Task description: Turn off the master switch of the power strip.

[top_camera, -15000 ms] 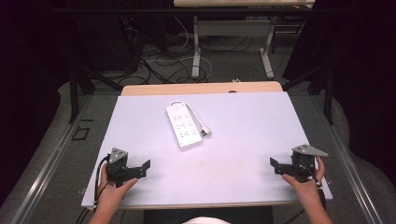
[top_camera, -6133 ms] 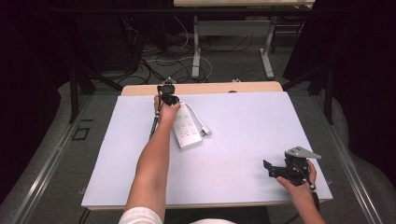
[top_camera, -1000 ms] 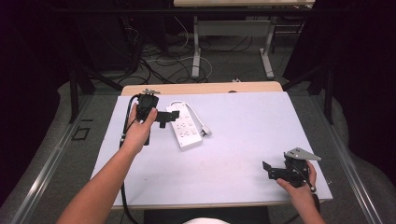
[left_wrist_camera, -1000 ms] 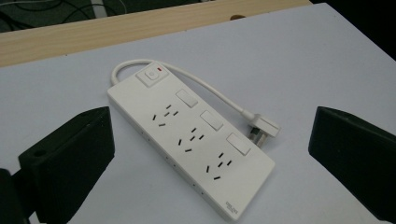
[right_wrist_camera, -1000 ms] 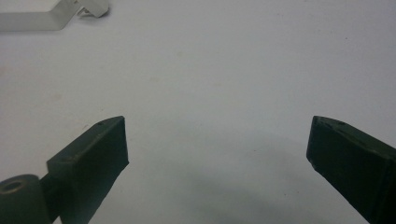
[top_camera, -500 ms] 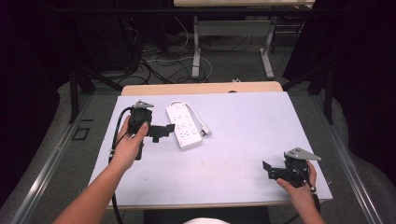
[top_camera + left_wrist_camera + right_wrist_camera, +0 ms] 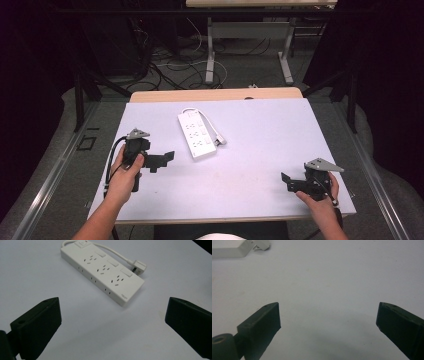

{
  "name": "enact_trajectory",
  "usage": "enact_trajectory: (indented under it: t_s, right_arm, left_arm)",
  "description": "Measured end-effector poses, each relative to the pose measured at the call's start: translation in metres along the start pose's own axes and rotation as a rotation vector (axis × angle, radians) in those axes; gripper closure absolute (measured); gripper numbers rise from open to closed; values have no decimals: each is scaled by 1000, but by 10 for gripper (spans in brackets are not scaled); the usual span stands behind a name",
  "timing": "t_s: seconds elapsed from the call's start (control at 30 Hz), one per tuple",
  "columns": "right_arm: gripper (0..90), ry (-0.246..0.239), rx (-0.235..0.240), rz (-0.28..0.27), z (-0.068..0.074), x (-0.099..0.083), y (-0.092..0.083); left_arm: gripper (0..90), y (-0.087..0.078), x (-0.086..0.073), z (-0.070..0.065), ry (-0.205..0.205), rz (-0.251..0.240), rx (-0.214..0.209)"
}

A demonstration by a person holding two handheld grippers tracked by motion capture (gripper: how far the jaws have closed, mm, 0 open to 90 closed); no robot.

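- Left gripper (image 7: 161, 161): jaws spread wide, nothing between them. In its own view (image 7: 112, 322) the two black jaws sit at opposite edges with bare table between.
- Right gripper (image 7: 291, 183): jaws also spread wide and empty; same picture in its own view (image 7: 328, 322).
- Power strip (image 7: 197, 136) lies flat on the white table (image 7: 265, 150), left of centre in the far half, just beside the left gripper's jaw tips and well apart from the right gripper.
- Long axis runs far-to-near with a slight diagonal: near end swings toward the person's right, far end toward the left.
- Cord (image 7: 192, 110) leaves the far end, loops back along the strip's right side and ends in a plug (image 7: 220, 141) on the table beside the near half.
- Strip is a white, hard, glossy plastic bar with rounded corners and sockets facing up. Table surface is matte white with faint scuffs.
- Left gripper view (image 7: 102, 271) adds detail: three socket groups in a row, a rocker switch beside each, a switch with a red mark at the cord end, small print on the near end face.
- Right gripper view catches just a corner of the strip (image 7: 229, 248) at upper left.
- High view adds both hands: left hand (image 7: 125, 172), right hand (image 7: 320, 200) near the table's near right corner.
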State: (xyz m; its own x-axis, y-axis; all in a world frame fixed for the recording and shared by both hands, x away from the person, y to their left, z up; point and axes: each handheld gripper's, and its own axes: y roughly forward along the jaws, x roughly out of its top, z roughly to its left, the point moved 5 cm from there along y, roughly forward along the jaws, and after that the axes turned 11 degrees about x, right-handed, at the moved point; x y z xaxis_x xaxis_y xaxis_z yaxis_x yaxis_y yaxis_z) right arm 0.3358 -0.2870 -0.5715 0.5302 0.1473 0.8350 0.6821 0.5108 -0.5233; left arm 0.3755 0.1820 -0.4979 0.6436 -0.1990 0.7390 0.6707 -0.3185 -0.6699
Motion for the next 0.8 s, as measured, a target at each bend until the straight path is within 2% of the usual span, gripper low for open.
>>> enact_trajectory:
  t_s: [0.1, 0.4, 0.57, 0.8]
  right_arm:
    - [49, -8, 0, 1, 0, 0, 0]
    - [49, -10, -5, -2, 0, 0, 2]
    - [49, -5, -4, -1, 1, 0, 2]
    - [49, -6, -4, 0, 1, 0, 2]
  left_arm:
    - [7, 2, -13, 7, -30, 6, 2]
    - [18, 10, -49, 28, -76, 26, 49]
    - [18, 12, -63, 35, -120, 1, 63]
    - [18, 15, -76, 42, -151, -16, 76]
